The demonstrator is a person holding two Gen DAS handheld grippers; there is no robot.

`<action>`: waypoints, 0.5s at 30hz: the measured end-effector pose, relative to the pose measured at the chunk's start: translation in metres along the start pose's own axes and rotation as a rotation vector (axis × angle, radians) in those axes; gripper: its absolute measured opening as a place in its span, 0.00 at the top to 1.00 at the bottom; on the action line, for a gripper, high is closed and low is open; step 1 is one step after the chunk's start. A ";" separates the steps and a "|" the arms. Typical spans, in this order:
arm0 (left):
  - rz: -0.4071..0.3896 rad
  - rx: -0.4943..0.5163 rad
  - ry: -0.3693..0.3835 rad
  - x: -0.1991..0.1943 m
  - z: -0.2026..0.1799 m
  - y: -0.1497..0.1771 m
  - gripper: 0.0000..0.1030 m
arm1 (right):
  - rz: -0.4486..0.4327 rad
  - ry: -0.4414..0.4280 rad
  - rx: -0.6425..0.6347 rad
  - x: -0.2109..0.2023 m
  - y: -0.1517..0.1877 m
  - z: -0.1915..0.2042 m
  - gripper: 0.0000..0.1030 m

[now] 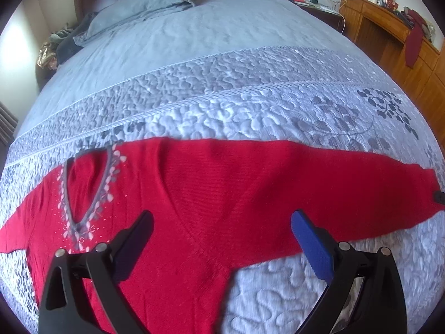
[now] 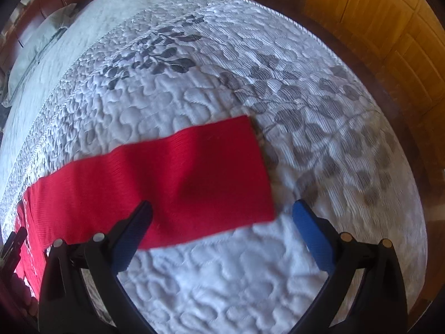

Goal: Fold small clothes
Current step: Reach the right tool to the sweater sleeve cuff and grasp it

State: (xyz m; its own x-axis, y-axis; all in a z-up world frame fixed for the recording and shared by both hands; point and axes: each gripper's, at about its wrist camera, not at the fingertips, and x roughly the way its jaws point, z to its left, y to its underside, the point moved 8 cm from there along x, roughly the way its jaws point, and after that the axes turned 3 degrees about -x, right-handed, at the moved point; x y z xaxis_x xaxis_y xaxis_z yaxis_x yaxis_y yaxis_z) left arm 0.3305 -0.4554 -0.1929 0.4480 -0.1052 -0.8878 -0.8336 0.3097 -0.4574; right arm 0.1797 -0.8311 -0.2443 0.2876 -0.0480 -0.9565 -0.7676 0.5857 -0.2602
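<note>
A red knit sweater (image 1: 211,194) lies flat on the quilted bed, front up, with a grey V-neck trim (image 1: 83,192) at the left and both sleeves spread out. My left gripper (image 1: 222,225) is open and empty, hovering over the chest and right armpit area. The right sleeve (image 2: 167,178) stretches across the right wrist view, its cuff end (image 2: 258,167) at the right. My right gripper (image 2: 222,214) is open and empty just above the cuff's near edge. Its tip shows at the sleeve end in the left wrist view (image 1: 439,196).
The grey-white quilted bedspread (image 1: 250,105) covers a large bed with a blue pillow (image 1: 139,8) at the headboard. A wooden cabinet (image 1: 389,36) with clutter stands along the right. Wooden furniture (image 2: 389,27) also runs beside the bed edge.
</note>
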 end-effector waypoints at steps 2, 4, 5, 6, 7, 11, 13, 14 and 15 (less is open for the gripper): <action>0.006 -0.003 -0.001 0.006 -0.005 -0.003 0.03 | 0.006 -0.033 0.015 0.005 -0.003 -0.003 0.05; 0.011 -0.008 -0.009 0.010 -0.005 -0.004 0.03 | -0.002 -0.052 0.032 0.007 -0.006 -0.005 0.12; 0.013 -0.010 -0.012 0.013 -0.005 -0.005 0.03 | -0.008 -0.048 0.039 0.007 -0.008 -0.008 0.23; 0.015 -0.012 -0.015 0.014 -0.004 -0.005 0.03 | -0.011 -0.036 0.044 0.007 -0.009 -0.011 0.33; 0.018 -0.014 -0.020 0.016 -0.004 -0.006 0.03 | -0.011 -0.038 0.047 0.007 -0.009 -0.013 0.34; 0.027 -0.019 -0.027 0.017 0.000 -0.003 0.03 | -0.028 -0.054 0.027 -0.001 -0.008 -0.012 0.67; 0.027 -0.018 -0.027 0.016 0.005 0.000 0.03 | -0.031 -0.071 0.011 -0.007 -0.006 -0.008 0.84; 0.026 -0.015 -0.030 0.015 0.008 0.001 0.03 | -0.032 -0.094 0.012 -0.011 -0.005 -0.005 0.91; 0.024 -0.010 -0.035 0.013 0.014 0.003 0.03 | -0.041 -0.119 0.018 -0.016 -0.005 0.000 0.91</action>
State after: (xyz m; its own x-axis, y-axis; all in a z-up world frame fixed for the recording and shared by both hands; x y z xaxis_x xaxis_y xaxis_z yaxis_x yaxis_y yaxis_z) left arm 0.3383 -0.4430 -0.2055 0.4391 -0.0644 -0.8961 -0.8472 0.3022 -0.4369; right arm 0.1791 -0.8329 -0.2277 0.3848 0.0235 -0.9227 -0.7439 0.5996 -0.2950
